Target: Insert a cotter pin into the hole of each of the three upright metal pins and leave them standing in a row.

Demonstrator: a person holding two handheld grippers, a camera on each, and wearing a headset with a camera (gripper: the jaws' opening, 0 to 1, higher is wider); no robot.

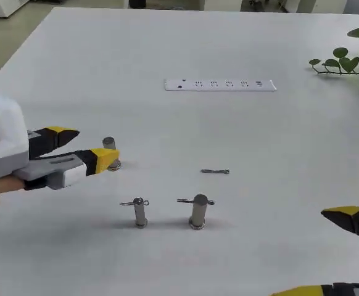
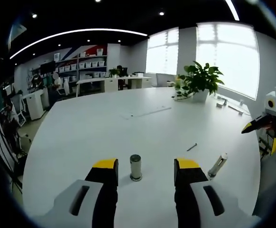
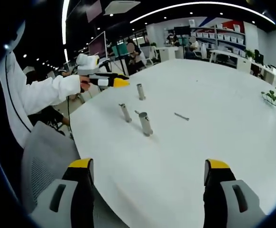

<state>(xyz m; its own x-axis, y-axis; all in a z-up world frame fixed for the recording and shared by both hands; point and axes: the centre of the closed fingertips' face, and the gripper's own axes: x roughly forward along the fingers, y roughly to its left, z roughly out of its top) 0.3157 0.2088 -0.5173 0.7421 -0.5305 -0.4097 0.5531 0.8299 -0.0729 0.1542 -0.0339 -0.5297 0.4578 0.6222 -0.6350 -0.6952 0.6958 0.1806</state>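
My left claw (image 2: 146, 164) wide, bare pin (image 2: 135, 167) between jaws, untouched. Right claw (image 3: 149, 164) wide, empty. Loose cotter pin (image 1: 215, 171) mid-frame: probably light, thin, slippery; I'd pinch head end.

The metal pins (image 1: 198, 211) are silver, the table (image 1: 259, 135) white.

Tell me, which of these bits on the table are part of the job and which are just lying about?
For the job: bare upright pin, fitted pin at front left, fitted pin at front right, loose cotter pin.
Lying about: power strip, plant.
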